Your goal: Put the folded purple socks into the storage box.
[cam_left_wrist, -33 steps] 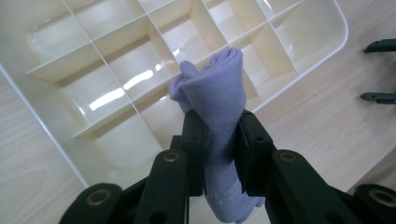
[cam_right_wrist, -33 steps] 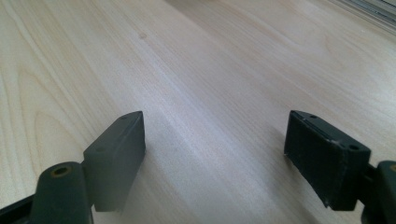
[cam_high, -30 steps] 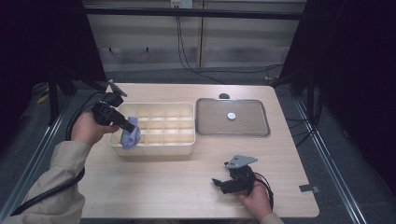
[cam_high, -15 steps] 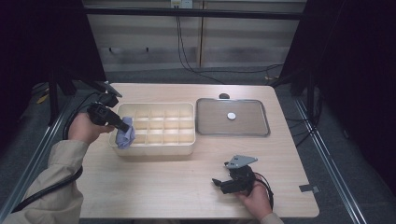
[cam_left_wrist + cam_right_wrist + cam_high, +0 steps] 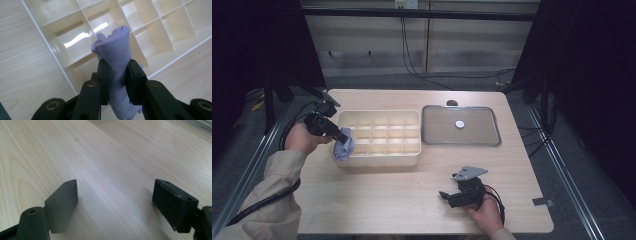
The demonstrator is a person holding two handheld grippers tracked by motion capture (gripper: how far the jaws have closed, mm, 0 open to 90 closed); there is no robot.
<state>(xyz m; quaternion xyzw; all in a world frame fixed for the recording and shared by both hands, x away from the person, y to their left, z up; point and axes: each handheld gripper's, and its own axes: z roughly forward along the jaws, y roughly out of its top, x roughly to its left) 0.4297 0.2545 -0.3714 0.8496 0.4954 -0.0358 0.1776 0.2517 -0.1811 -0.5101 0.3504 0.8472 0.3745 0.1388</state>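
Beside divided box [image 5: 382, 137], lid [image 5: 460, 125], clawed cloth [image 5: 117, 50]

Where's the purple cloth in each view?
High view: purple cloth left of centre, at the compartment box's left front corner, in the left gripper.
Left gripper view: centre, pinched between the fingers, above the box's corner cells.
Right gripper view: bare table ahead of open fingers.
Shared landmark: the light wood table.

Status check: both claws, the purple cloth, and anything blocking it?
Left claw shut on purple cloth, at organizer tray left end. Right claw open, empty. Nothing blocking.
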